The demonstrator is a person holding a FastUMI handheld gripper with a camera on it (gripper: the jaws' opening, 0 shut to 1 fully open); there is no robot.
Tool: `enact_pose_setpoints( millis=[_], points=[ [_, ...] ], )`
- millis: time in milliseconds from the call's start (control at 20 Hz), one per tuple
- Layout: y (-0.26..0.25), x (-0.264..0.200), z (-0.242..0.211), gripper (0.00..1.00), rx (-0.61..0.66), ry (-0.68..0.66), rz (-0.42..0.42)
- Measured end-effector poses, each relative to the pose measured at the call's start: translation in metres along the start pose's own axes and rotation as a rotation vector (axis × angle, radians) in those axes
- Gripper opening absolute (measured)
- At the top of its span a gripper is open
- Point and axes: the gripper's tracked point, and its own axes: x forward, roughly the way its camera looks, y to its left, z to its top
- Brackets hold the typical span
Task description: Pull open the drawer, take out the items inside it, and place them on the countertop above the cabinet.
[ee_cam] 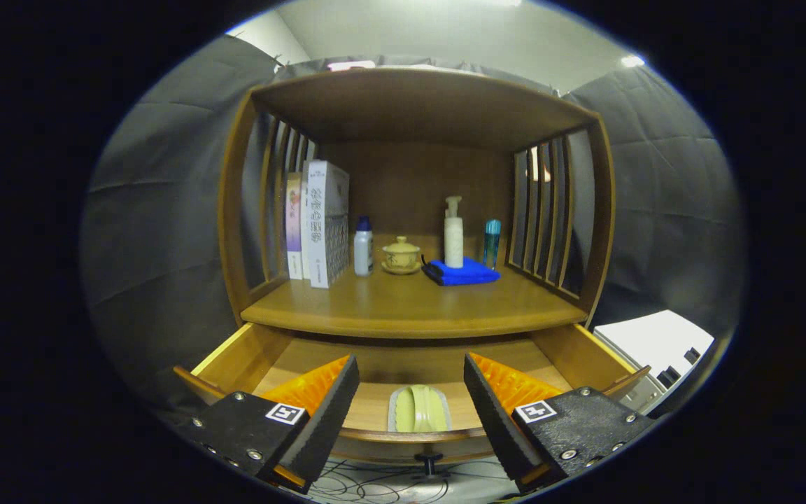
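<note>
**Gripper view: drawer pulled out, fingers spread above a pale green item**

Gripper view puts us facing a wooden cabinet (413, 210) with slatted sides, and below its countertop (410, 308) we see the drawer (235, 357) standing open toward us. Our gripper (411, 413) is released: its two fingers (326, 406) are spread wide apart, with nothing pressed between them. They hang above the front of the drawer, one to each side.

Between the fingers, on the drawer floor just behind the front panel, lies a pale green item (420, 409) on a light tray or wrapper; we cannot tell what it is. It touches neither finger. The drawer's dark knob (429, 459) shows just below the front panel, between the fingertips.

On the countertop, well beyond the fingers, we count several things. At the left stand upright books (319, 224), leaning against the slats. Beside them is a small white bottle (363, 246) with a dark cap, then a lidded yellowish cup (401, 255) on a saucer. To the right a white pump bottle (453, 234) stands on a folded blue cloth (462, 271), and a slim blue bottle (491, 241) stands just beside the cloth, near the right slats.

A white box (658, 343) sits to the right of the cabinet.
</note>
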Motion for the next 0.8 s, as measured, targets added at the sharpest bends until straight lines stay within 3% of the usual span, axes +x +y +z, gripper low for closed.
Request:
enact_pose_setpoints(
  millis=[350,650,750,800],
  points=[
    [-0.005,0.054,-0.036,0.93,-0.023,0.294,-0.058],
    [0.005,0.076,-0.075,0.94,-0.018,0.485,-0.012],
    [0.009,0.079,-0.081,0.89,0.018,0.517,-0.004],
    [0.008,0.08,-0.084,0.81,0.036,0.528,-0.007]
  ],
)
